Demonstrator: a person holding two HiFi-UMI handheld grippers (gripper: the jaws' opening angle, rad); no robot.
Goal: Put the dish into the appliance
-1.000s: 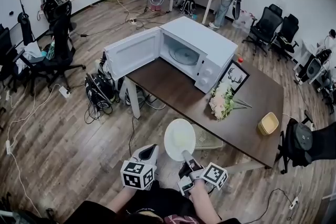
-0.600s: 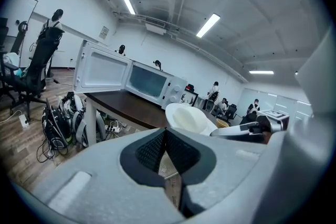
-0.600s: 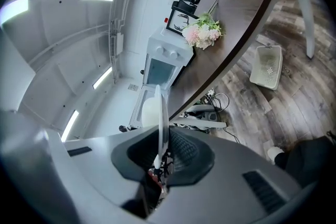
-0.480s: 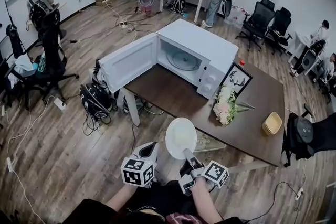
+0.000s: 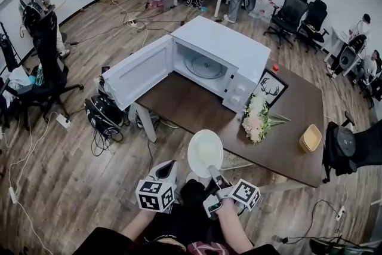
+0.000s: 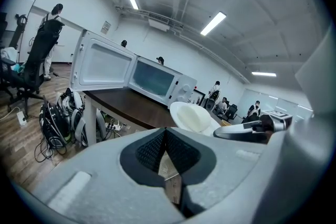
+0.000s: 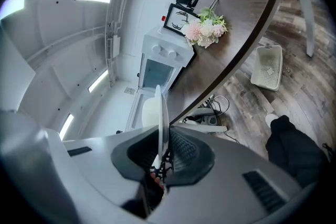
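We get the dish (image 7: 159, 113) edge-on only in the right gripper view; its lower rim vanishes inside the right gripper (image 7: 164, 136). In the head view our right forearm (image 5: 231, 234) runs off the bottom edge. We can't read the microwave (image 5: 222, 48) knob labels, too small.

My left hand-held gripper (image 6: 166, 150): jaws closed together, nothing between the pads. Just beyond them I note a white dish (image 6: 191, 115), with my right hand-held gripper (image 6: 223, 132) at its right edge. Behind stands a white microwave (image 6: 157, 80) on a dark worktop (image 6: 126, 105), its door (image 6: 102, 64) swung wide open to the left. Bags (image 6: 58, 120) lie on the floor beside the worktop. An office chair (image 6: 37, 57) is at far left.
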